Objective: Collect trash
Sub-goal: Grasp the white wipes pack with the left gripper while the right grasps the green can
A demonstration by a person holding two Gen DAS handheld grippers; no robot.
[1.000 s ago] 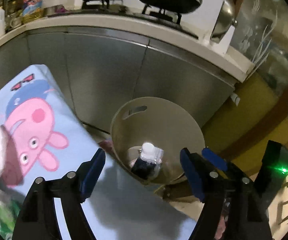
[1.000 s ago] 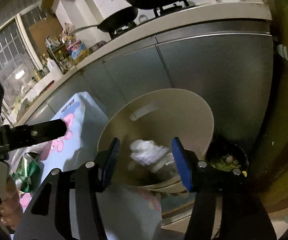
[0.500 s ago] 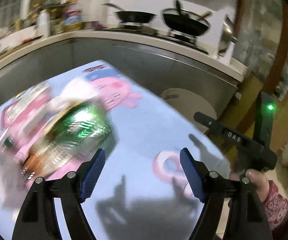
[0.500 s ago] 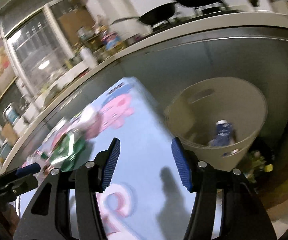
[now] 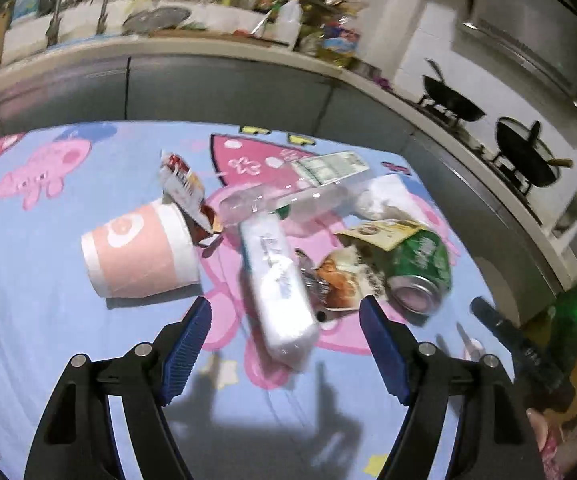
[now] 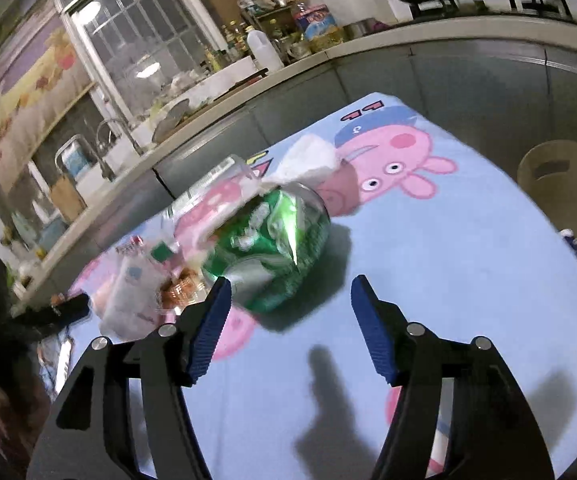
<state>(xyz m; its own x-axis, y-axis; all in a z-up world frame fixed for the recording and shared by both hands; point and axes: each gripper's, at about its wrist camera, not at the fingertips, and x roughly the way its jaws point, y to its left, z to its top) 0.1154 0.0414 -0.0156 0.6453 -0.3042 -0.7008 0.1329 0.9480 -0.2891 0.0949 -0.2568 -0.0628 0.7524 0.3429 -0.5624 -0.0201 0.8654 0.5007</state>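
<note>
Trash lay heaped on the cartoon-print surface (image 5: 48, 312): a pink cup (image 5: 140, 256) on its side, a white packet (image 5: 278, 288), a dented green can (image 5: 420, 268). Your left tongs (image 5: 284, 346) gaped empty just short of the packet; your right tongs (image 6: 290, 322) gaped empty near the can.

Both the left gripper (image 5: 284, 344) and the right gripper (image 6: 290, 326) have matte black angular arms with round silver screws, ribbed blue pads (image 5: 186, 350) lining their jaws, and one body carries a small green light.
</note>
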